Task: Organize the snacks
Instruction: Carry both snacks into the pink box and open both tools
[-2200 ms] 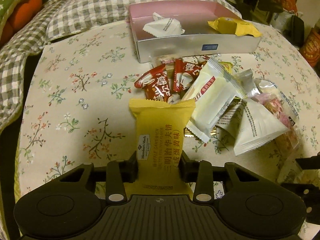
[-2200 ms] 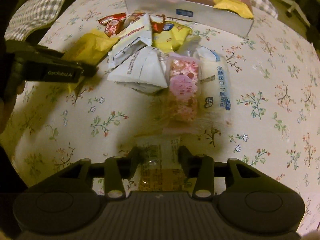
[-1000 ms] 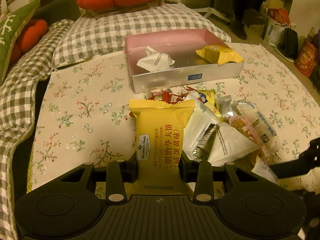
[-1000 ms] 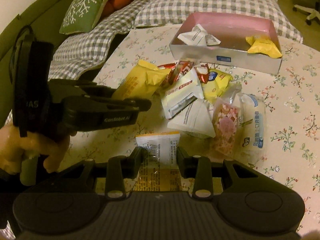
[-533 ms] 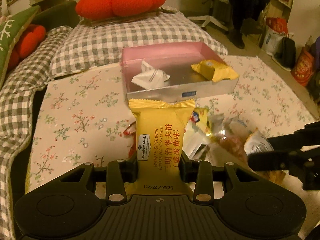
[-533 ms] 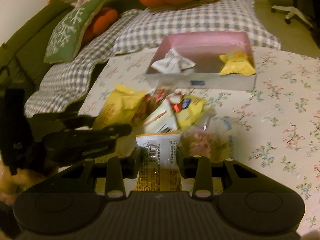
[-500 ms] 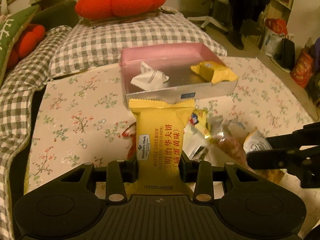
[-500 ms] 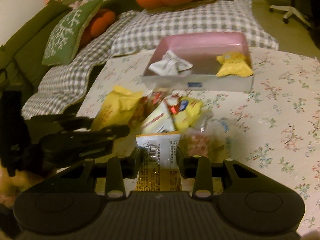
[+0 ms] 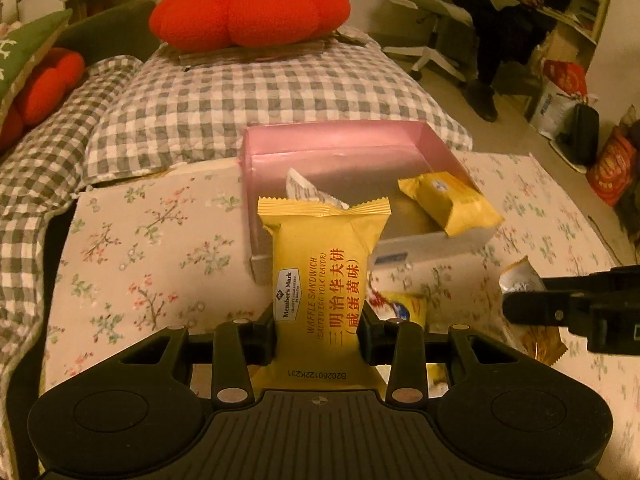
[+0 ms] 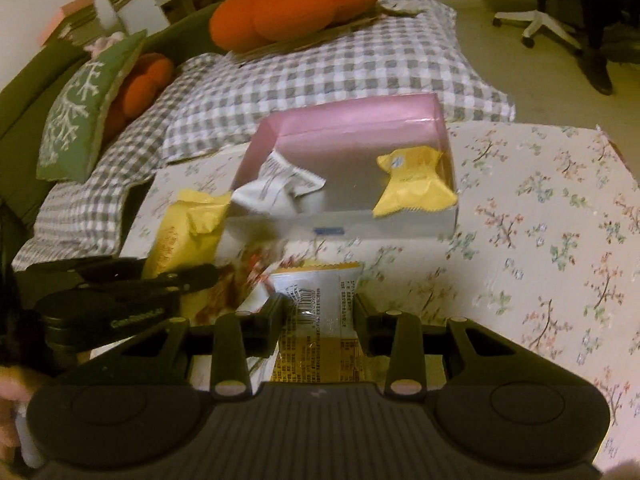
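Note:
My left gripper (image 9: 319, 330) is shut on a yellow waffle sandwich packet (image 9: 320, 276), held upright in front of the pink box (image 9: 340, 138). That box holds a white wrapper (image 9: 304, 192) and a yellow packet (image 9: 450, 202). My right gripper (image 10: 318, 316) is shut on a clear packet with an orange edge (image 10: 318, 300), just short of the box (image 10: 352, 120). The right gripper (image 9: 560, 308) shows at the right edge of the left wrist view. Loose snacks (image 10: 240, 276) lie under both grippers, mostly hidden.
A floral cloth (image 9: 152, 248) covers the table. Behind it lie a checked cushion (image 9: 248, 92), an orange pumpkin pillow (image 9: 248, 16) and a green pillow (image 10: 84, 112). An office chair (image 9: 436, 12) and bags (image 9: 568, 88) stand on the floor at the right.
Both grippers have risen and moved toward the pink box with their packets still held. The snack pile has slipped down out of sight below them.

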`<action>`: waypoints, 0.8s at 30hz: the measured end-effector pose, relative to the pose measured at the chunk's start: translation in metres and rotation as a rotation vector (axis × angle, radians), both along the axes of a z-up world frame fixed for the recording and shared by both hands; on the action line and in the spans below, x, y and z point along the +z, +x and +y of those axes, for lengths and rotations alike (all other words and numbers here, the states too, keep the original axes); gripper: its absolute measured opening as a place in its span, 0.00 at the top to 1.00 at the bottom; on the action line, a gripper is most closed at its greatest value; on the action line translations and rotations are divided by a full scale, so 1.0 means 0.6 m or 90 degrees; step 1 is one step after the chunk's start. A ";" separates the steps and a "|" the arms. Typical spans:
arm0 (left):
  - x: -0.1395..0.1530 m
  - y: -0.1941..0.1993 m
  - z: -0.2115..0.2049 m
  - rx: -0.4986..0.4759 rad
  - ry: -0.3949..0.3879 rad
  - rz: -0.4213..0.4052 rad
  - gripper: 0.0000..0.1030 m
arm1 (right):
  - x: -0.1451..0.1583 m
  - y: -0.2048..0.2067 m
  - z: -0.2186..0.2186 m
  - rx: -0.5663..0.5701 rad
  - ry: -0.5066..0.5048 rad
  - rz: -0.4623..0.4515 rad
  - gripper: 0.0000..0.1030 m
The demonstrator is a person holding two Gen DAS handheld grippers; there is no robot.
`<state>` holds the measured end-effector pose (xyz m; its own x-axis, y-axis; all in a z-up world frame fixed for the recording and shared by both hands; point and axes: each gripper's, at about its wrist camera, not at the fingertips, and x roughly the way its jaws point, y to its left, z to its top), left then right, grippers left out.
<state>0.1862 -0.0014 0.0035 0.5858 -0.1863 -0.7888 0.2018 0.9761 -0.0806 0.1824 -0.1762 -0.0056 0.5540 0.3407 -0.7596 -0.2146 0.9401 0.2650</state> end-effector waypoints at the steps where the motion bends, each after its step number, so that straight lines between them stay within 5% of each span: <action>1: -0.002 0.007 -0.003 0.000 -0.002 0.001 0.65 | 0.001 0.007 -0.001 -0.005 0.000 -0.003 0.67; 14: -0.017 0.117 -0.030 0.014 -0.125 0.012 0.65 | -0.004 0.114 -0.016 -0.100 0.114 -0.017 0.67; 24: -0.051 0.169 -0.049 0.027 -0.150 0.009 0.65 | -0.029 0.168 -0.028 -0.146 0.156 -0.031 0.67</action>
<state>0.2873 -0.0310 -0.0272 0.5859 -0.3418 -0.7348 0.1576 0.9375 -0.3104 0.2834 -0.1930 -0.0232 0.6706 0.3720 -0.6417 -0.0221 0.8748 0.4840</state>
